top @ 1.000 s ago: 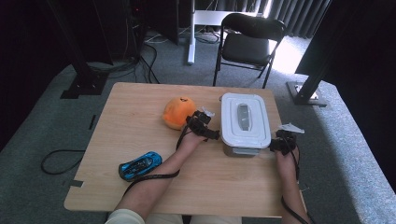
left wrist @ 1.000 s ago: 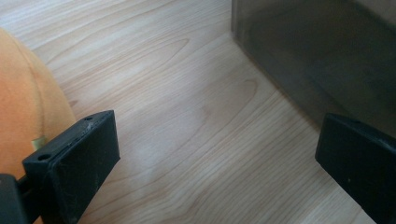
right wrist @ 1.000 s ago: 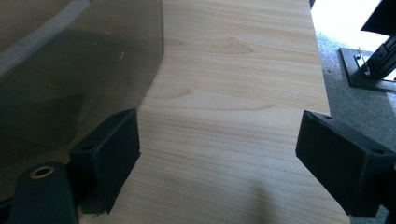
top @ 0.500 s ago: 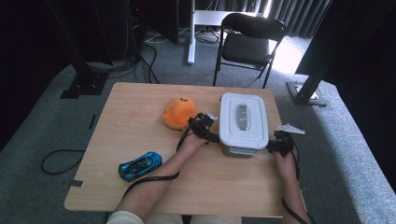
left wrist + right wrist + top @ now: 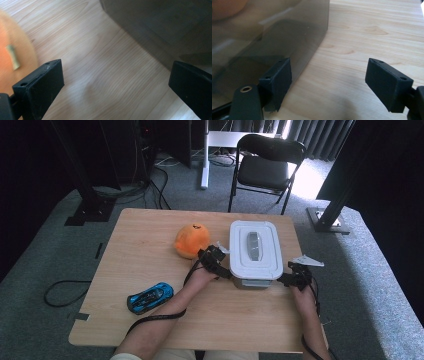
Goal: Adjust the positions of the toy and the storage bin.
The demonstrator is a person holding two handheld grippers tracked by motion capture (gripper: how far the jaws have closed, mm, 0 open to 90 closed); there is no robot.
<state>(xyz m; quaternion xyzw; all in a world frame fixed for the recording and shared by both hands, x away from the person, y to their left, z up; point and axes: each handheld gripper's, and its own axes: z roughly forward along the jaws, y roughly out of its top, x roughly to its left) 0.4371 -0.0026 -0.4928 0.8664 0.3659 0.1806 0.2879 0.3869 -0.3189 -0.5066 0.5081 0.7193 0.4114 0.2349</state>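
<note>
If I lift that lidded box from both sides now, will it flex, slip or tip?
The box looks like rigid plastic with a flat base, so it probably won't flex or tip. Its smoky walls look smooth, so it may slip. The left gripper and right gripper flank it, both open.

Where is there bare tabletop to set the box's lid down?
Widest free patch: the table's far-left stretch, bordered by the orange plush and the blue toy car. Also free: the near edge between the forearms. It is crowded around the lidded box, flanked by the left gripper and the right gripper.
</note>
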